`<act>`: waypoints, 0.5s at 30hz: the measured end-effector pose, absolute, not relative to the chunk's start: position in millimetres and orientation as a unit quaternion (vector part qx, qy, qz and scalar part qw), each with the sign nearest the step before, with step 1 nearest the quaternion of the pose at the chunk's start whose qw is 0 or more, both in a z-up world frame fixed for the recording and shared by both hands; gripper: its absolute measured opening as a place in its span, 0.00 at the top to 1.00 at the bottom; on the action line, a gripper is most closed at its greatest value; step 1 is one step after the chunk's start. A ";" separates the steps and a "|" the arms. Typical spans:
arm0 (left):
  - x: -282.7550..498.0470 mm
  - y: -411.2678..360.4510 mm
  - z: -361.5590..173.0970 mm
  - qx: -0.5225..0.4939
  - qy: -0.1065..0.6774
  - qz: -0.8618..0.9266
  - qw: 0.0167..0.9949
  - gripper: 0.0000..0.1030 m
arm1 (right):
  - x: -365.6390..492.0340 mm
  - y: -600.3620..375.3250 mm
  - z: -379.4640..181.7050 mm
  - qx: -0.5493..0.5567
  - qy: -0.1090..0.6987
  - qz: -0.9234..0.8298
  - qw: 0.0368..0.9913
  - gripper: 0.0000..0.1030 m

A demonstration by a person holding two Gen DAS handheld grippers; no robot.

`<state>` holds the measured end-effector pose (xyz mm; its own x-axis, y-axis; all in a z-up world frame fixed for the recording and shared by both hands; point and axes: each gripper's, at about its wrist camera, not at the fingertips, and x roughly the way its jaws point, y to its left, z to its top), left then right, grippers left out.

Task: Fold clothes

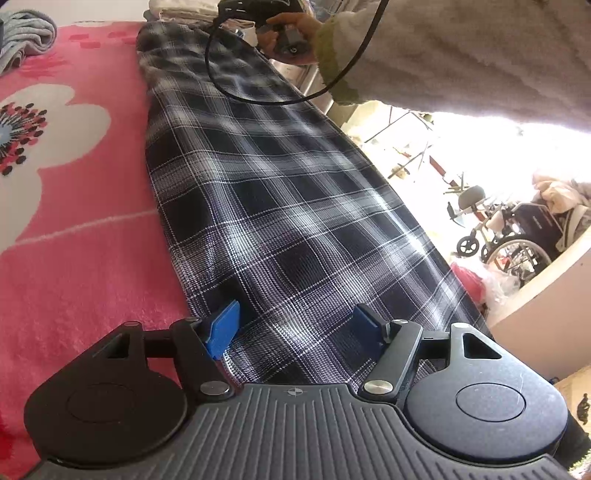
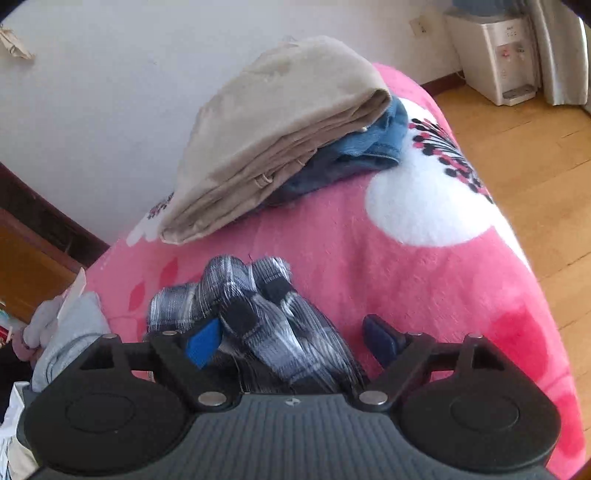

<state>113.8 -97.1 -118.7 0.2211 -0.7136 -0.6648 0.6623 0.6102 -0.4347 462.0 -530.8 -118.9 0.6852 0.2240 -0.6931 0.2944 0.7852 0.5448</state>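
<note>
On your left, the pink flowered blanket [image 1: 74,258] covers the bed, and a grey garment [image 1: 22,37] lies bunched at its far left corner. Just right of that, the plaid garment [image 1: 258,206] stretches as 1 long strip along the bed's right edge, from your near end toward the far end. Your left gripper [image 1: 297,326] sits over the near end of that strip with its jaws partly open; the 2 blue pads [image 1: 223,328] stand apart on the cloth, and I cannot tell whether they press on it. Further right and far along the strip, your right hand [image 1: 295,33] in a pale fleecy sleeve [image 1: 443,55] holds the other tool, its black cable [image 1: 221,74] looping over the plaid. Past the bed's right edge a wheelchair [image 1: 517,236] stands on the floor.

In the right wrist view, a blue-grey cloth [image 2: 70,332] hangs off the bed's left edge. Your right gripper [image 2: 291,338] has its jaws wide apart, with a bunched fold of the plaid garment lying between them, closer to the left pad and clear of the right one. Beyond it, folded beige trousers [image 2: 273,136] rest on blue jeans [image 2: 369,144] near the far edge by the wall. At the far right a white water dispenser [image 2: 495,55] stands on the wooden floor [image 2: 535,184].
</note>
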 end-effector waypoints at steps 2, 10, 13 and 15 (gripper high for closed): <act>114.3 -97.7 -118.6 -0.030 0.444 -0.439 0.780 0.34 | 467.9 -526.7 -121.2 0.330 0.395 -0.011 0.858 0.23; 113.9 -96.5 -117.4 -0.035 0.450 -0.431 0.781 0.34 | 474.6 -497.6 -119.5 0.277 0.394 -0.015 0.876 0.72; 113.2 -96.6 -116.3 -0.033 0.452 -0.426 0.783 0.34 | 464.0 -489.8 -108.1 0.256 0.376 -0.003 0.890 0.77; 113.3 -95.8 -115.1 -0.034 0.454 -0.417 0.786 0.35 | 454.0 -487.6 -94.8 0.252 0.361 0.006 0.898 0.78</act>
<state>113.3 -95.8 -115.1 0.2386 -0.6871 -0.6863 0.6257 0.6492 -0.4324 454.0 -487.6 -94.8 0.7392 0.1920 -0.6456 0.1715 0.8733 0.4560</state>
